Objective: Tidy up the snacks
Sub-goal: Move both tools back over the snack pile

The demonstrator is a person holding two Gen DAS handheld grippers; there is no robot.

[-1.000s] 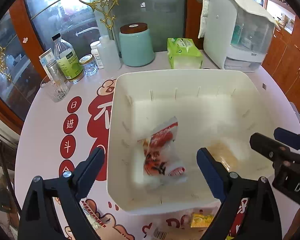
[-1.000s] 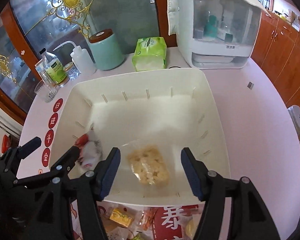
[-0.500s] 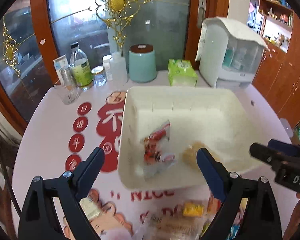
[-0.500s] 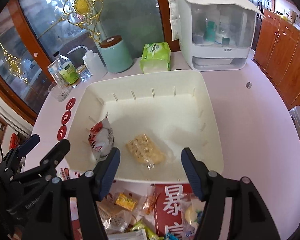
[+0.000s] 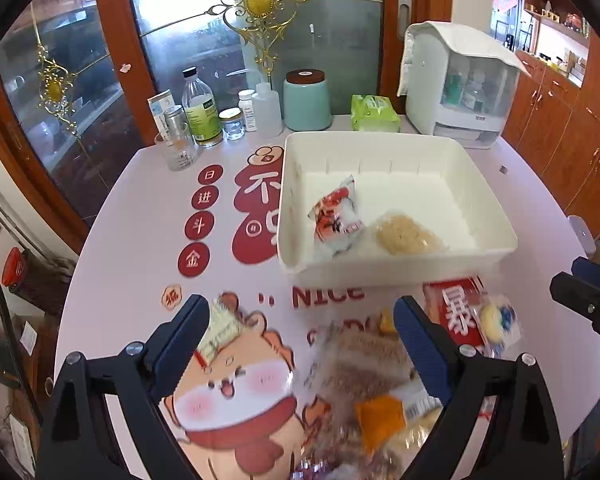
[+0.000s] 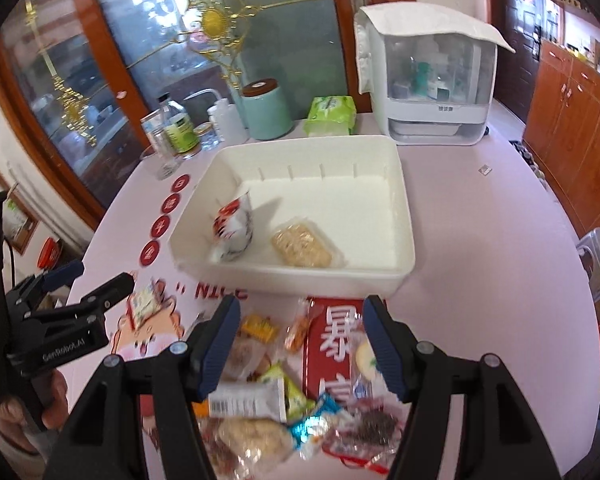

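Observation:
A white bin [image 5: 396, 268] [image 6: 288, 280] sits mid-table holding a red-and-white snack pack [image 5: 336, 216] [image 6: 233, 227] and a clear bag of pale crackers [image 5: 406, 234] [image 6: 302, 246]. A heap of loose snack packets [image 5: 376, 392] [image 6: 284, 392] lies on the table's near side. My left gripper [image 5: 300, 340] hangs open over the heap's left part, empty. My right gripper [image 6: 300, 344] hangs open over the heap, empty. In the right wrist view the left gripper [image 6: 88, 284] shows at the left, held by a hand.
Bottles, jars and a glass [image 5: 180, 150] stand at the back left, with a teal canister [image 5: 306, 100], a green tissue pack [image 5: 374, 114] and a white covered appliance [image 5: 460, 88] behind the bin. A small packet [image 5: 220, 328] lies by my left finger. Wooden cabinets line the right.
Both grippers have drawn back and up from over the bin to above the loose heap. The two packs that were under the jaws now lie in the bin. Jaw openings look unchanged.

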